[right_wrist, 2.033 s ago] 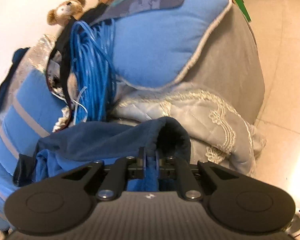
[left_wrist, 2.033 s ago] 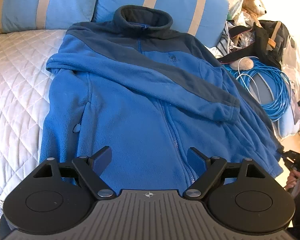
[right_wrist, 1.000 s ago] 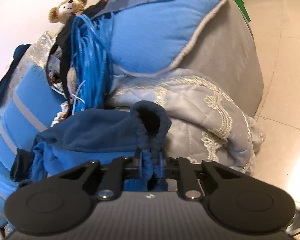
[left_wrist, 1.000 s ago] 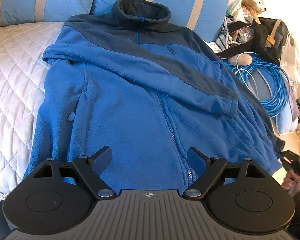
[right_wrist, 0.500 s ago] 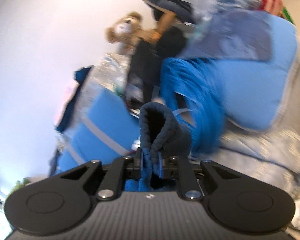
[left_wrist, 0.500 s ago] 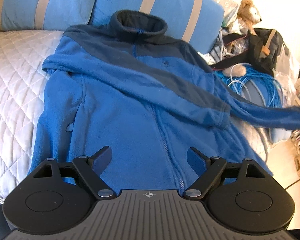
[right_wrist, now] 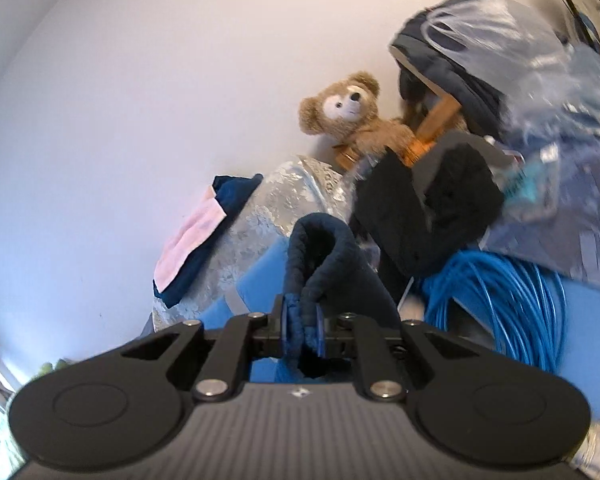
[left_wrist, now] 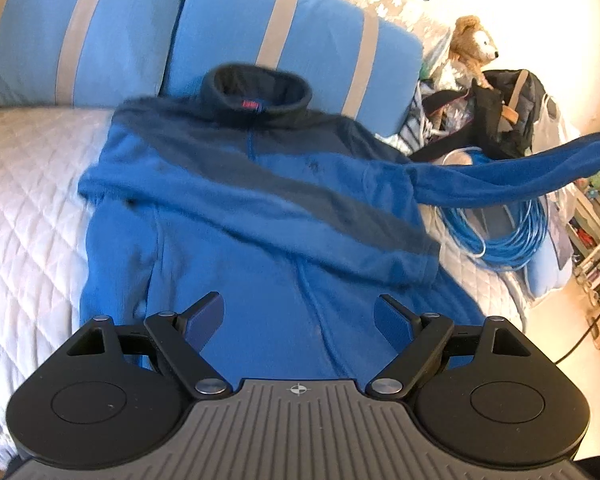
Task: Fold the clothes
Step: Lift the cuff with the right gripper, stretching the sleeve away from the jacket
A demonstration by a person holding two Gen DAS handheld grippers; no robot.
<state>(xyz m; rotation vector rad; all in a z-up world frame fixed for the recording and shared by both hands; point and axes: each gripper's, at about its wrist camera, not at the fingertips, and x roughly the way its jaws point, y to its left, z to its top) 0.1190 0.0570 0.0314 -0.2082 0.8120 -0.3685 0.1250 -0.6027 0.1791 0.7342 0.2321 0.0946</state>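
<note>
Blue fleece jacket (left_wrist: 260, 248) lies flat with one sleeve crossed; my right gripper (right_wrist: 302, 330) clamps the other cuff (right_wrist: 320, 248), left gripper (left_wrist: 299, 318) gapes empty, body folds probably remain.

The fleece jacket (left_wrist: 260, 240) is royal blue with a navy collar and navy band. The pillows (left_wrist: 292, 28) at twelve o'clock are light blue with beige stripes. The quilt (left_wrist: 24, 208) is white, diamond-stitched. The cable coil (left_wrist: 512, 240) is bright blue; the teddy bear (right_wrist: 348, 116) is tan.

Left wrist overlooks the bed (left_wrist: 28, 184) — right wrist faces the wall, close; both catch the teddy bear (left_wrist: 474, 46).
</note>
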